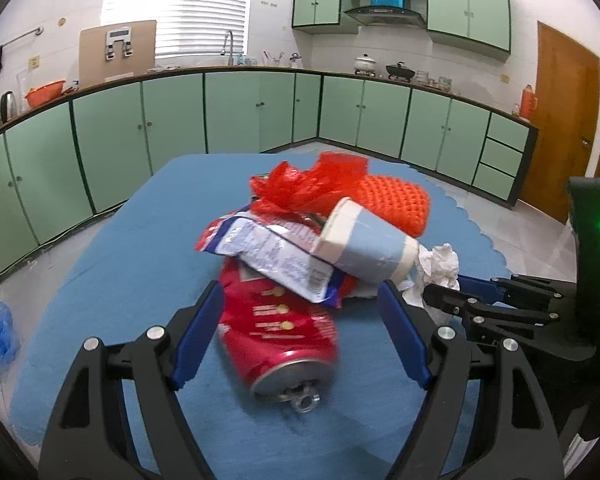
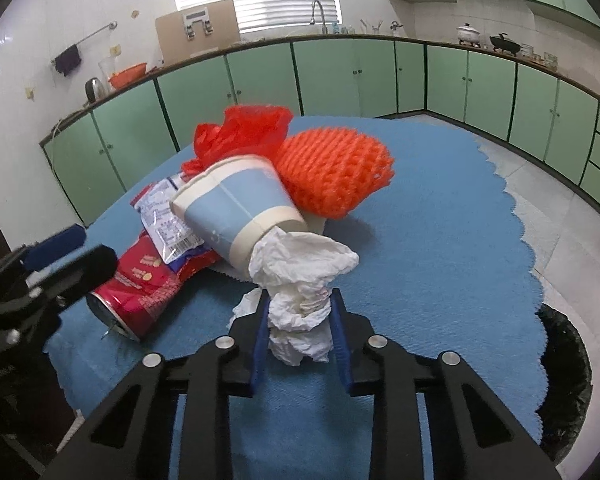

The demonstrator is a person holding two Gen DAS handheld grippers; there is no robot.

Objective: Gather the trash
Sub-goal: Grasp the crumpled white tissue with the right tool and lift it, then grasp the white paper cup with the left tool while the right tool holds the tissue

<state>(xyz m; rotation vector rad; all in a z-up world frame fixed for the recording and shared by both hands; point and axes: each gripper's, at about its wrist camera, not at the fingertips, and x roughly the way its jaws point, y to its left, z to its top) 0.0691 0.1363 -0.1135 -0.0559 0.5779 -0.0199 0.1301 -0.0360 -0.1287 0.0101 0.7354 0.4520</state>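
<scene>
1. The right gripper has its blue pads pressed against the two sides of a crumpled white paper tissue. The wad bulges above and below the pads, so I take it as gripped. No earlier view lets me say more than that.

2. The tissue lies straight ahead of those fingers at the near edge of the heap. Its upper end touches the base of a tipped-over paper cup, light blue with cream bands. Lifting it should mean pulling back and up, away from the cup.

3. To that gripper's right, beyond the edge of the blue cloth-covered table, sits a bin lined with a black bag. It is the nearer side for a drop, as I judge it.

4. The left gripper stands wide open. A crushed red drinks can lies between its fingers with a gap on each side, apparently untouched. The can's long axis runs along the fingers, pull-tab end toward the camera.

5. Farther out, a red, white and blue snack wrapper rests across the can with the cup on top. Behind them are a red plastic bag and an orange foam fruit net.
</scene>
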